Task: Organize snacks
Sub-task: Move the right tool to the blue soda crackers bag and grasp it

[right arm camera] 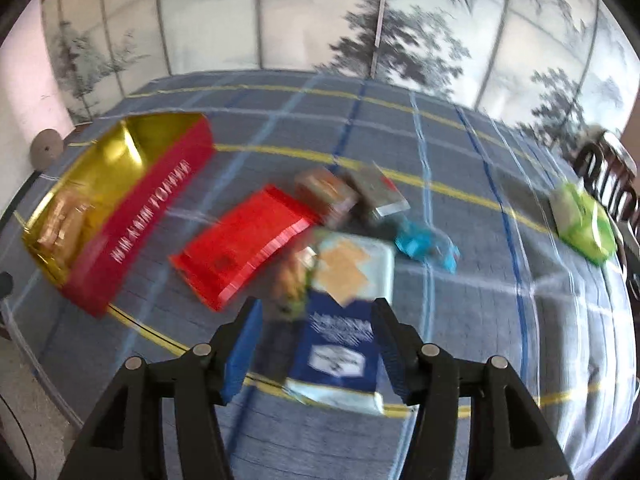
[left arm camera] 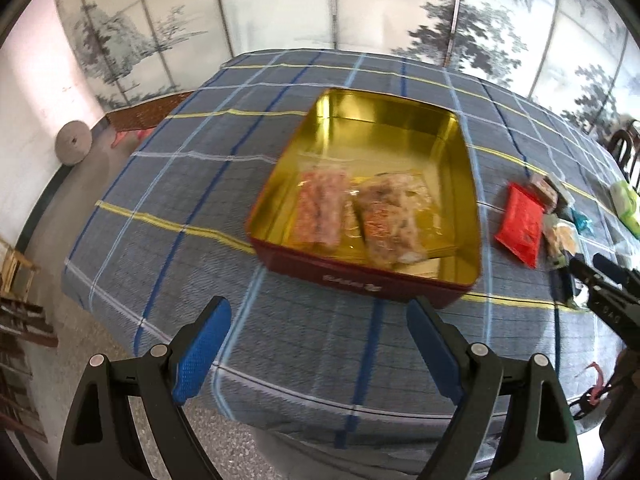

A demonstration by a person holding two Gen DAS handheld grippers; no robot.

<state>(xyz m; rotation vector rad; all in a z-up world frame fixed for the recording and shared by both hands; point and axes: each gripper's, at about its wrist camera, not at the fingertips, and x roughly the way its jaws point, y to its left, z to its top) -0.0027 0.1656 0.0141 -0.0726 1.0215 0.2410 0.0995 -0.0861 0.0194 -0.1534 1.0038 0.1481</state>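
- Plaid-clothed table [left arm camera: 168,184] before a painted folding screen [left arm camera: 280,4]; right view heavily blurred.
- Red tin [left arm camera: 360,276], gold inside, open on the cloth; two clear snack bags [left arm camera: 324,204] lying flat in it.
- Loose pile just right of tin: red packet [right arm camera: 244,240], blue-and-white cracker pack [right arm camera: 340,344], small teal sweet [right arm camera: 424,244]; green pack [right arm camera: 580,220] well apart.
- Left gripper [left arm camera: 320,344] spread wide, empty, short of the tin. Risk: bumping near wall, sliding tin on the cloth.
- Right gripper [right arm camera: 316,344] part open, straddling cracker pack; pads apparently not pressing. Risk: slick wrapper slipping out, or pinching neighbouring packet too.
- Risk: crushed crackers if clamped hard.
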